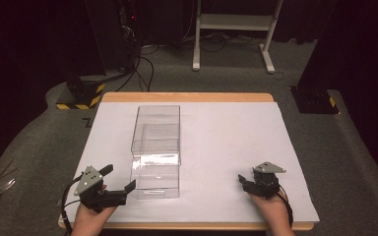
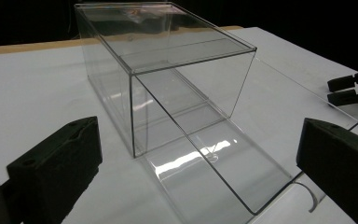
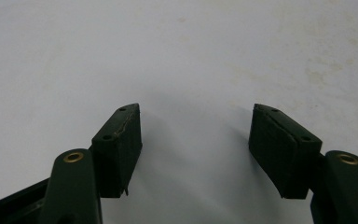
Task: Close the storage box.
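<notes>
Two tongs spread | left tongs (image 1: pixel 119 178) near clear box (image 1: pixel 156 147) | right tongs (image 3: pixel 196 149) empty

1. Box (image 1: pixel 156 132) sits left of centre in the high view, on the sheet (image 1: pixel 226 142) that covers the table (image 1: pixel 187 97).
2. Its flap (image 1: pixel 155 184) lies flat on the sheet at the box's lower end, toward the bottom edge.
3. Left gripper (image 1: pixel 118 178) at lower left, just beside the flap.
4. Right gripper (image 1: pixel 242 179) at lower right, well apart from the box.
5. Stand (image 1: pixel 234 29) on the floor at top centre, behind the table.
</notes>
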### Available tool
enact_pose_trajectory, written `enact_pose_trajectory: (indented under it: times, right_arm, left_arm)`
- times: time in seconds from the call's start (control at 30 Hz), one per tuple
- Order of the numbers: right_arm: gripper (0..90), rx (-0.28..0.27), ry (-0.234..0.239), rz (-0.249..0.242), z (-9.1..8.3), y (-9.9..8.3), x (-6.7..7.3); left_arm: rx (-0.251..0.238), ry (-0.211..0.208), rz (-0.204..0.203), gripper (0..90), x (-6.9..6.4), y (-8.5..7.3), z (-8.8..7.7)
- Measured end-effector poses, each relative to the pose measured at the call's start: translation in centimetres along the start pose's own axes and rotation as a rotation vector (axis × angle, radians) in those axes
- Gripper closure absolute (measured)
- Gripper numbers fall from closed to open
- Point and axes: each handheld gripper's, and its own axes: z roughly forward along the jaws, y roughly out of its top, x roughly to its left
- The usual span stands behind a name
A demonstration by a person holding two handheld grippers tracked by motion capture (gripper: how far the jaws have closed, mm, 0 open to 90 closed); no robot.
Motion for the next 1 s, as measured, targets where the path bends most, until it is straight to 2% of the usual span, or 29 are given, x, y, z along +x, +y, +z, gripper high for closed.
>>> enact_pose_trajectory:
  times: [0.07, 0.1, 0.13, 0.2, 0.43, 0.5, 0.63, 0.9, 1.0]
  right_arm:
    - [34.4, -0.001, 0.001, -0.002, 0.0, 0.0, 0.0]
    - [34.4, -0.001, 0.001, 0.002, 0.0, 0.0, 0.0]
    - [34.4, -0.002, 0.001, 0.003, 0.0, 0.0, 0.0]
    - [34.2, -0.001, 0.003, 0.003, 0.0, 0.0, 0.0]
    - [34.2, -0.002, 0.007, 0.006, 0.0, 0.0, -0.1]
    - [34.2, -0.003, 0.007, 0.006, 0.0, 0.0, -0.1]
    - [34.1, -0.003, 0.009, 0.007, 0.0, 0.0, -0.1]
    - [34.1, -0.003, 0.009, 0.007, 0.0, 0.0, -0.1]
    - [34.1, -0.002, 0.008, 0.006, 0.0, 0.0, -0.1]
  left_arm:
    - [0.005, -0.004, -0.003, 0.6, 0.0, -0.1, 0.0]
    - [0.011, -0.010, -0.015, 0.6, 0.1, -0.1, 0.1]
    - [0.017, -0.026, -0.043, 0.6, 0.5, -0.3, 0.2]
    - [0.020, -0.028, -0.046, 0.6, 0.6, -0.4, 0.2]
    - [0.052, -0.015, -0.011, 0.7, 0.0, -0.9, 0.3]
    - [0.087, -0.031, -0.002, 0.7, -0.2, -1.4, 0.7]
    - [0.124, -0.025, 0.014, 0.7, -0.3, -1.8, 1.2]
    - [0.111, -0.032, 0.011, 0.0, -0.3, -2.0, 1.5]
    - [0.097, -0.015, 0.022, 0.0, -0.3, -2.0, 1.6]
